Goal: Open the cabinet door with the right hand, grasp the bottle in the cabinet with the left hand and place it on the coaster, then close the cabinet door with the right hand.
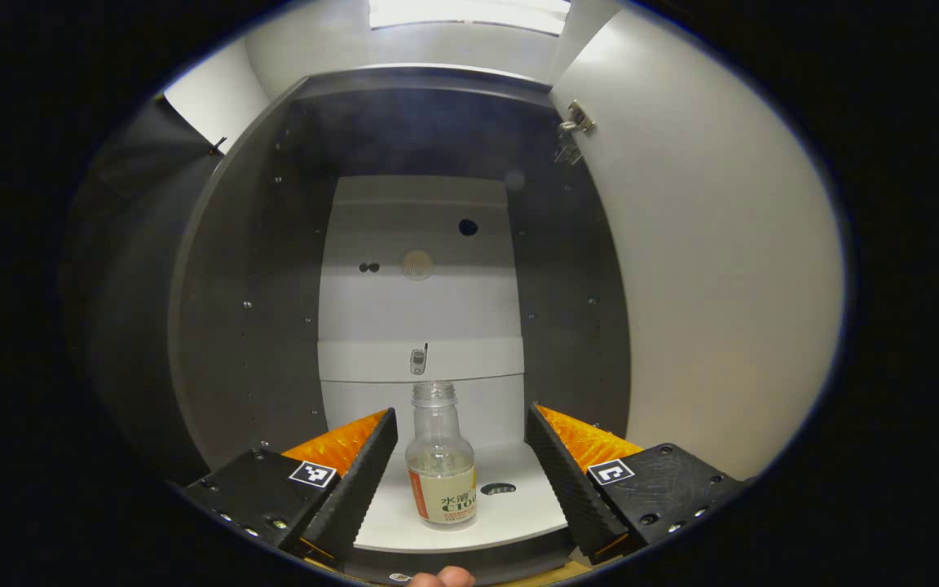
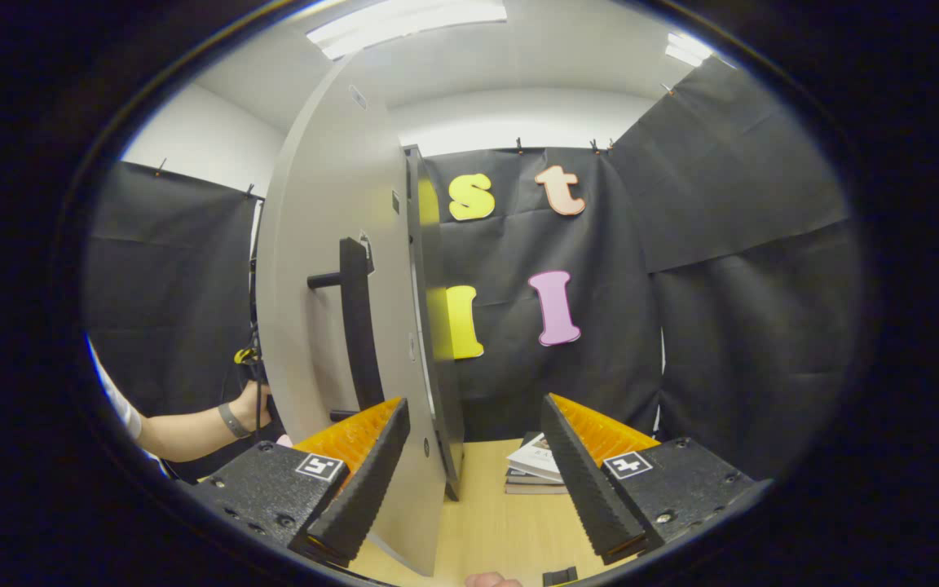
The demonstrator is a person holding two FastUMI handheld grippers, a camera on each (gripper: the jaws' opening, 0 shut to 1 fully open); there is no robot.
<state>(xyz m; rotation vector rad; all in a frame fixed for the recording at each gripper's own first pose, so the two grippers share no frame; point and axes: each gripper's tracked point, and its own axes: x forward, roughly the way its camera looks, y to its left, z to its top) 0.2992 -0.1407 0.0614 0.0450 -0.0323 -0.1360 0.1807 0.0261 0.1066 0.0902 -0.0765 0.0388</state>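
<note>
Uncapped clear labelled bottle point(image 1: 440, 456), upright

In the left gripper view the label on the bottle point(image 1: 441, 461) is too small to read, and the small fitting point(image 1: 418, 359) on the cabinet's back panel above the bottle's mouth cannot be identified. A fingertip point(image 1: 441, 578) is cut off by the lower edge. In the right gripper view the open cabinet door point(image 2: 331, 269) hides the cabinet interior and most of the person's hand point(image 2: 253, 406) behind its edge. The right gripper's point(image 2: 478, 465) fingers cover part of the stacked books point(image 2: 536, 469); a dark object point(image 2: 559, 576) at the bottom edge is cut off.
</note>
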